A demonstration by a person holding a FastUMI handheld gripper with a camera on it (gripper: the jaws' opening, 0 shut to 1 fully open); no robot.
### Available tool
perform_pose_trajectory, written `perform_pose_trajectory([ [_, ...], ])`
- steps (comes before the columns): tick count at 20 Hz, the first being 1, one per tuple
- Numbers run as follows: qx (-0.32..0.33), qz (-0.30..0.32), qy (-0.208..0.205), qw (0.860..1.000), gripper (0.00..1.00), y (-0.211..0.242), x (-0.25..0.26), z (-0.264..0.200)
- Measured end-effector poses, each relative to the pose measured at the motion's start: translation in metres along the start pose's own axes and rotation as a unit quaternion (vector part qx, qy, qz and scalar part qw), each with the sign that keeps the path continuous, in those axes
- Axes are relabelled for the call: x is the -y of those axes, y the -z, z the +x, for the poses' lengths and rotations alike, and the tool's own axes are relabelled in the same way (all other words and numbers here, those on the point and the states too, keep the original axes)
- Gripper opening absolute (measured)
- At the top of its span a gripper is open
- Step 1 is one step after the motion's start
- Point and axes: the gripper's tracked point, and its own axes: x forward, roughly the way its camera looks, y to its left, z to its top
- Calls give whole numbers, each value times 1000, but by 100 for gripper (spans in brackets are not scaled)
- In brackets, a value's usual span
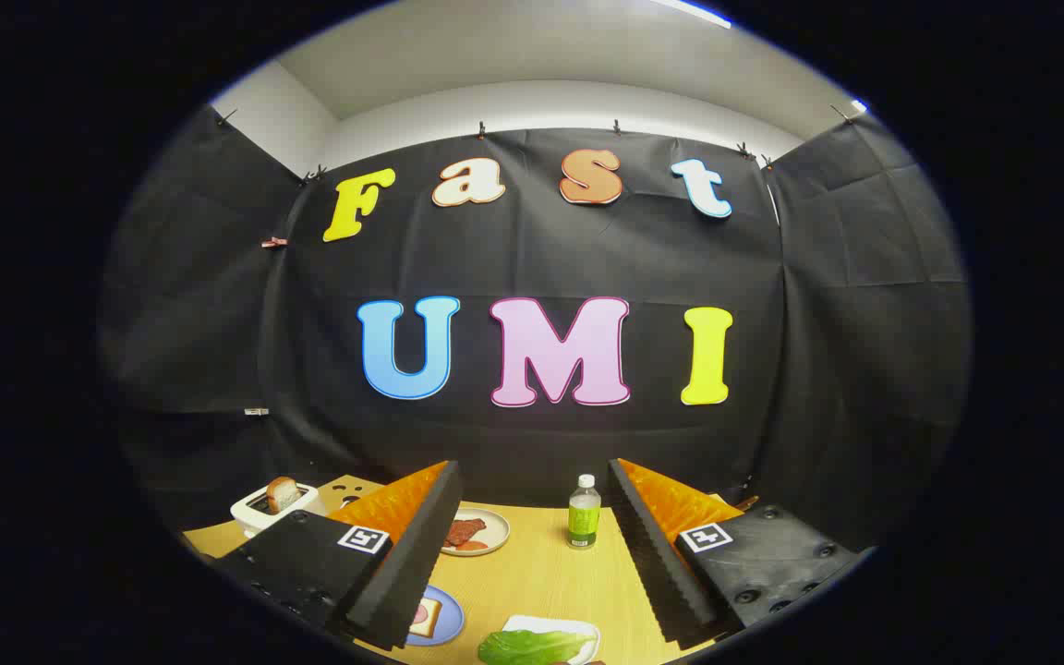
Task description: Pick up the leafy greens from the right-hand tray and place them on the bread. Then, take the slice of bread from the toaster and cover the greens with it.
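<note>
A gripper (pixel 532 554) hangs above a pale wooden table (pixel 541 577), its two black ridged fingers (pixel 407 563) spread wide apart with nothing between them but open tabletop. It grips nothing.

The green bottle (pixel 584 513) with a white cap, standing upright on the table beyond the fingers, serves as the landmark here. Much of the scene sits low and partly cut off.

Nearest the camera, well in front of the bottle and between the fingertips, lies a white tray (pixel 578 630) holding the leafy greens (pixel 532 646) — a flat green leaf whose lower part is cut off, so its full shape cannot be made out. The greens rest in the tray, untouched by either finger.

Left of that tray is a blue plate (pixel 444 617) carrying a slice of bread (pixel 425 617); the left finger covers part of both, and what sits on the bread is too small to identify.

Just left of the bottle, further back, a pale round plate (pixel 492 538) holds reddish-brown pieces of food (pixel 465 533), hard to name at this size; the left finger hides its edge.

Far left of the bottle stands a white toaster (pixel 259 511) with a browned slice of toast (pixel 282 494) standing up from its slot. The gripper body hides the toaster's lower front.
</note>
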Motion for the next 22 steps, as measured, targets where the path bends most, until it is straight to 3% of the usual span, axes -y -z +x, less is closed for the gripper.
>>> perform_pose_trajectory([
  [11,-12,-2,21,1000,98,7,-6,-3],
  [22,-60,-1,37,997,98,45,6,5],
])
